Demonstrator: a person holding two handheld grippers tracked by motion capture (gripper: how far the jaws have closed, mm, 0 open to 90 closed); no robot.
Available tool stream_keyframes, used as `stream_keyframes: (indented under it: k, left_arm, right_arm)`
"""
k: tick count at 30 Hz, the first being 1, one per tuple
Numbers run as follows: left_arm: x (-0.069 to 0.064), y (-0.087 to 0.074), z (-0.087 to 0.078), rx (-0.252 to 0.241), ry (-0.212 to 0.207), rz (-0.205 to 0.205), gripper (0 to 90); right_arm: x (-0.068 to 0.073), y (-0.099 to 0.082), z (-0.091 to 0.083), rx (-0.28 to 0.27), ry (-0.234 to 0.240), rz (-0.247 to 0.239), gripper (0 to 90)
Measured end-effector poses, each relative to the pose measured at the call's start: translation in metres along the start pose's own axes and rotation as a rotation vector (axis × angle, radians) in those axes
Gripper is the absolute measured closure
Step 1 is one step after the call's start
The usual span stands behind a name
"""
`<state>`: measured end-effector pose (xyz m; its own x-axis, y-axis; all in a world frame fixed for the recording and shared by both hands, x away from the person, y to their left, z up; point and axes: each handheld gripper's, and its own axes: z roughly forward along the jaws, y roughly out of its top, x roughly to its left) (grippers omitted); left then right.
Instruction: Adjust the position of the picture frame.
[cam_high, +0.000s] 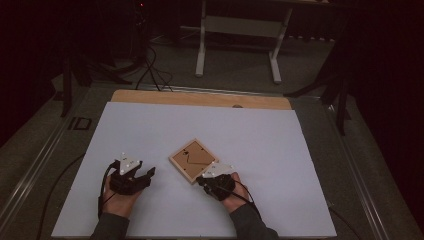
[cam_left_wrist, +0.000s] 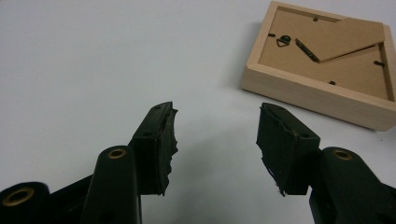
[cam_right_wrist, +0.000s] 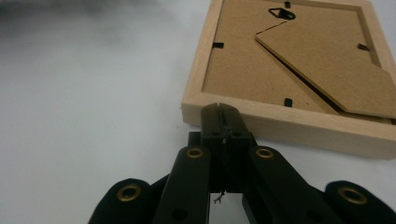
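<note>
high view: one picture frame (cam_high: 193, 160), two claws.

You work in a dim room — the upper corners of the high view sink into near black. A white sheet (cam_high: 150, 130) covers the table, and a strip of bare wooden tabletop (cam_high: 200, 98) shows along its far edge. Beyond it, at upper centre, a white-legged desk frame (cam_high: 239, 37) stands on grey carpet (cam_high: 170, 65). Black cables (cam_high: 152, 70) trail across that floor at upper left — dark stand legs (cam_high: 340, 95) rise at the right. A metal rail (cam_high: 30, 165) runs diagonally along the left edge.
</note>
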<state>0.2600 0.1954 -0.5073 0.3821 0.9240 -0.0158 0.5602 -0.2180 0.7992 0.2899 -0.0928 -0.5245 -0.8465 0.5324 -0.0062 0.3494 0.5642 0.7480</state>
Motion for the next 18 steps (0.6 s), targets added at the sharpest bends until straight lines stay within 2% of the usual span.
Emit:
stream_keyframes:
  k: [3,6,12,18]
  left_arm:
    - [0.001,0.0,0.0,-0.001,-0.006,-0.009,46.4]
    - [0.003,0.0,-0.001,-0.006,-0.013,-0.024,46.9]
    - [0.004,0.0,-0.001,-0.005,-0.018,-0.029,46.9]
    - [0.002,0.0,0.0,-0.002,-0.03,-0.019,49.4]
  right_arm:
    - [-0.002,0.002,0.0,-0.013,0.015,0.015,89.9]
    - [-0.01,0.005,-0.003,-0.032,0.0,0.035,89.9]
    - [-0.033,0.013,-0.015,-0.072,-0.058,0.073,89.9]
    - [-0.055,0.017,-0.017,-0.087,-0.12,0.112,89.9]
